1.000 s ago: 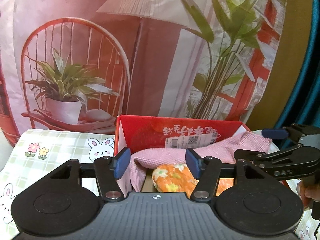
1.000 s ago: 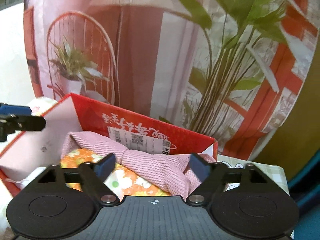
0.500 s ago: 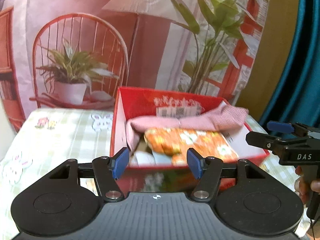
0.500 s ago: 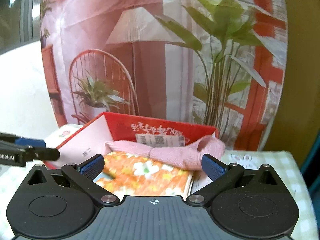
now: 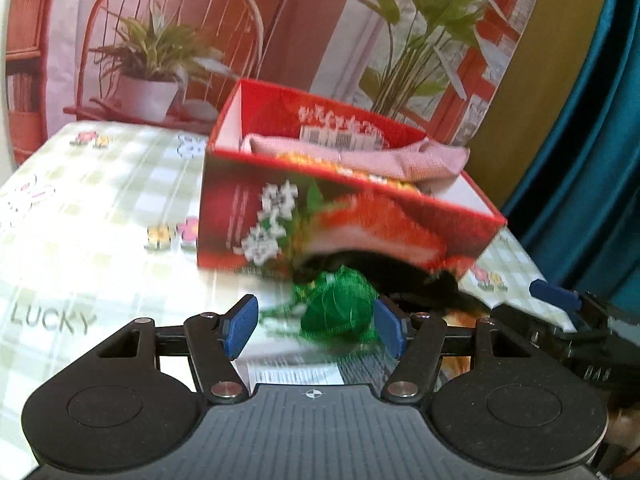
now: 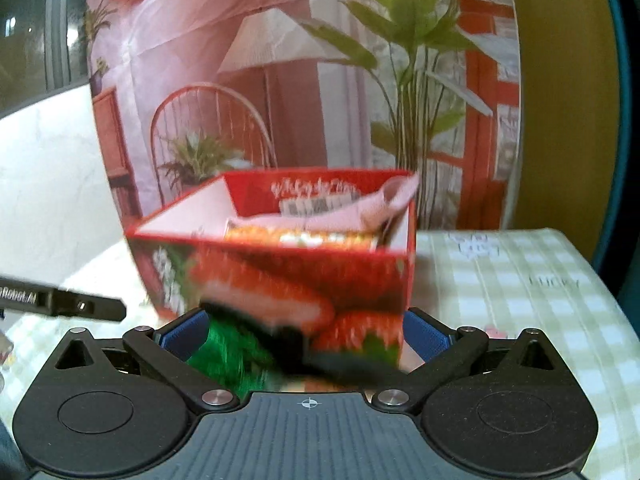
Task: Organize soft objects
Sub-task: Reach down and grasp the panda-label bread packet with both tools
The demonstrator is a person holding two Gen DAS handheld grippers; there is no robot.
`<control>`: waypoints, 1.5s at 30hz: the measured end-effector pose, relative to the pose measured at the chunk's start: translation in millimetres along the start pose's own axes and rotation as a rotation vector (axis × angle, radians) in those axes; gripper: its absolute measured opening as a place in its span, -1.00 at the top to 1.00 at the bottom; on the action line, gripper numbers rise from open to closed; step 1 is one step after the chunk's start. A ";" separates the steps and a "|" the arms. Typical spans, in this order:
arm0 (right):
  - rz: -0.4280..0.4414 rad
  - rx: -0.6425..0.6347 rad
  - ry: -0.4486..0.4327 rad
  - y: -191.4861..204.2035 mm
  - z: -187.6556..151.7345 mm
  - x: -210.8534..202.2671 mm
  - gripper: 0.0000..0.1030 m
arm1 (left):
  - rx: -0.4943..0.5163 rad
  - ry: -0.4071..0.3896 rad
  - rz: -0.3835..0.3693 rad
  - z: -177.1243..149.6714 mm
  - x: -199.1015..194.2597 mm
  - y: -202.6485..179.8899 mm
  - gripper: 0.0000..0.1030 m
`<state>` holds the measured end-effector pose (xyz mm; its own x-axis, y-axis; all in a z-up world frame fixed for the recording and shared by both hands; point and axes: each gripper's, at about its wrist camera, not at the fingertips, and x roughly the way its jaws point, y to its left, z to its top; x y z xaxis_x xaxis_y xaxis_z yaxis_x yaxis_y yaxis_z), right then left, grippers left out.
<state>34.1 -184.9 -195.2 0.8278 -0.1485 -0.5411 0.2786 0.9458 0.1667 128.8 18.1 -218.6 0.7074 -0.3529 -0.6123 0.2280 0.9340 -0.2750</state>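
Observation:
A red strawberry-print box stands on the checked tablecloth and also shows in the right wrist view. A pink towel and an orange floral cloth lie inside it; the towel hangs over the right rim. A green mesh soft object lies in front of the box, with a dark object beside it. My left gripper is open, with the green object between its fingers. My right gripper is open and low in front of the box. The green object lies by its left finger.
The tablecloth with "LUCKY" print and bunnies covers the table. A printed backdrop with a chair and plants hangs right behind the box. A teal curtain hangs at the right. The right gripper's arm shows at the lower right.
Both grippers have pulled back and dropped low from above the box. The box's front face and the green object in front of it have come into view. Both stay open.

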 end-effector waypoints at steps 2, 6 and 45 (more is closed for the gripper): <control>-0.003 -0.029 0.022 3.5 -16.2 -4.7 -0.99 | 0.009 0.008 0.001 -9.2 0.1 -2.0 -0.29; -0.011 -0.060 0.063 5.7 -38.9 -6.8 -0.99 | 0.024 0.008 0.015 -22.9 -2.0 -3.6 -0.29; 0.092 0.095 0.129 -14.0 -60.3 12.6 -0.18 | 0.076 0.069 -0.120 -15.6 26.4 -24.1 -0.07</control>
<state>11.2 -182.6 -254.0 0.7844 -0.0188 -0.6200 0.2547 0.9211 0.2943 131.6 -14.6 -239.6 0.6251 -0.4627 -0.6287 0.3599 0.8855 -0.2938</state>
